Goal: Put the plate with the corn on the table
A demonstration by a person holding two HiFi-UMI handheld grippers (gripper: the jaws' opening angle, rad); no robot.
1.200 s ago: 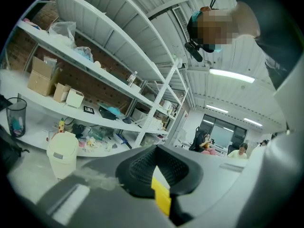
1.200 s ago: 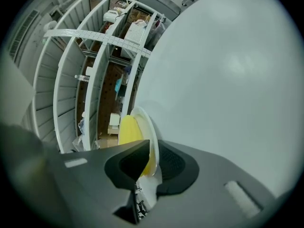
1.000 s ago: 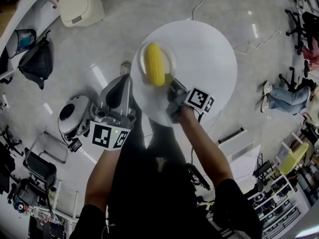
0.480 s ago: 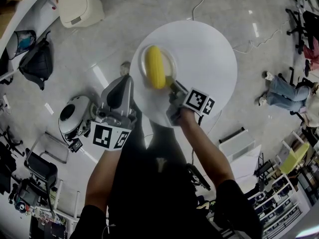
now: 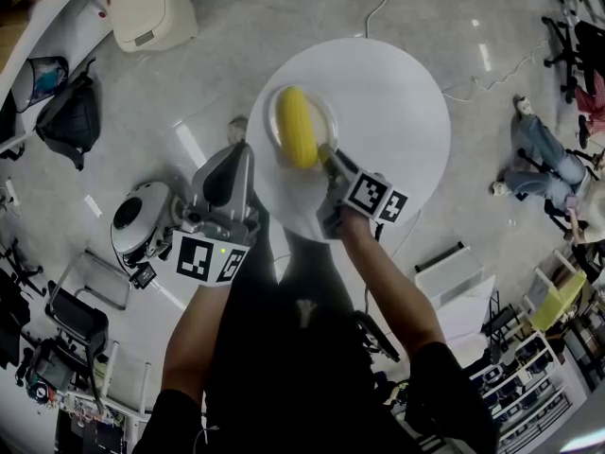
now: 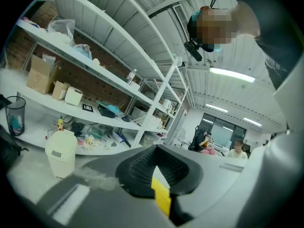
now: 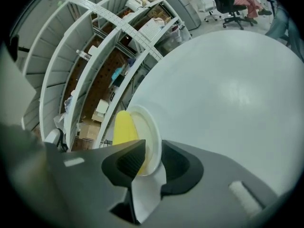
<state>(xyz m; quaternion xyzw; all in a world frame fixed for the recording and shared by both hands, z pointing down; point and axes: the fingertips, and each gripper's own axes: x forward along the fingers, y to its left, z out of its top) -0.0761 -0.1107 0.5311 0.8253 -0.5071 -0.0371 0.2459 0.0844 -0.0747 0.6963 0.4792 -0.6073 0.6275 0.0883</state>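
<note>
A yellow corn cob [image 5: 294, 126] lies on a small white plate [image 5: 323, 113], which rests on the round white table [image 5: 388, 102] near its left edge. My right gripper [image 5: 326, 155] reaches the plate's near rim from below. In the right gripper view the plate [image 7: 146, 129] rim stands between the jaws, which are opening, and a gap shows beside it; the corn [image 7: 124, 126] lies just left of it. My left gripper [image 5: 227, 173] hangs off the table's left side over the floor, jaws together with nothing in them, and points at shelving [image 6: 118, 84].
A cream waste bin [image 5: 151, 9] and a black bag [image 5: 68, 116] sit on the floor at the far left. A white round machine [image 5: 139, 220] stands left of my left gripper. A person [image 5: 544, 159] sits on the floor at the right, near office chairs.
The right gripper's jaws have spread apart at the plate's rim. Plate and corn have barely shifted on the table. The left gripper has stayed where it was.
</note>
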